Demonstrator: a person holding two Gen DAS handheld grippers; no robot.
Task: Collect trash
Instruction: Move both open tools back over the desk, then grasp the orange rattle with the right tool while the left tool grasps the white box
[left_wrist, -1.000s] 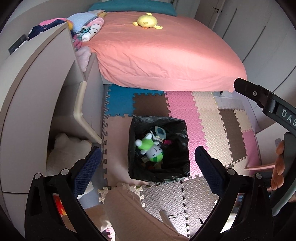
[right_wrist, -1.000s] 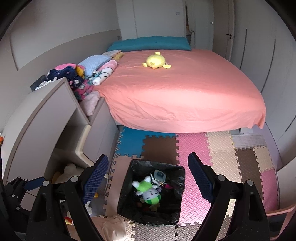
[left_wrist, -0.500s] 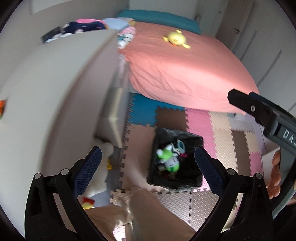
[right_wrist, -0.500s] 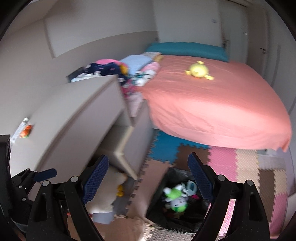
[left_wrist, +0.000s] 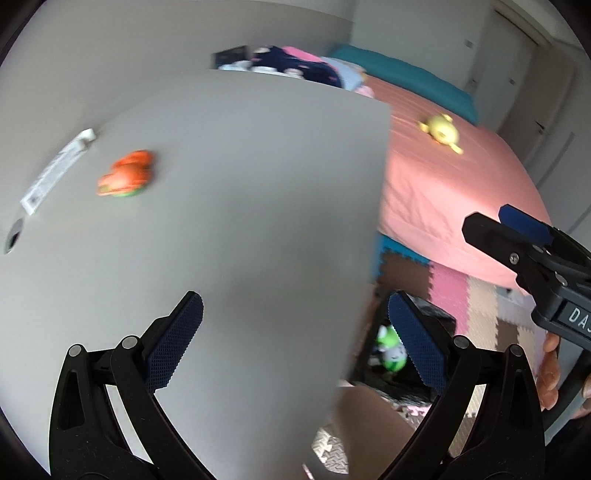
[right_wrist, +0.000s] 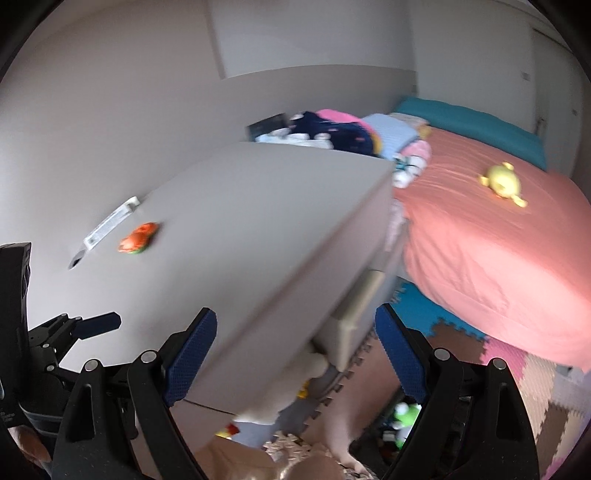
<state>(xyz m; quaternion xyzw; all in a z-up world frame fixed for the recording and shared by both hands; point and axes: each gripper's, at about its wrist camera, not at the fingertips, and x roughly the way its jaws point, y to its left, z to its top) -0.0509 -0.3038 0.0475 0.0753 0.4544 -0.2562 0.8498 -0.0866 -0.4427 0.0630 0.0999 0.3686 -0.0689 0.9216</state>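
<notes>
Soft daylight, strong fisheye bending and dark corners, motion blur across the desk (left_wrist: 229, 206), fingers (left_wrist: 177, 343) sharp.

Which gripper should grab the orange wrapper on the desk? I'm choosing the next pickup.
Probably the left gripper: it is open over the desk, with the orange wrapper ahead. The right gripper, also open, sits at the desk's edge, farther away.

"DA" on right claw (left_wrist: 532, 236) body; rest cut off.
</notes>
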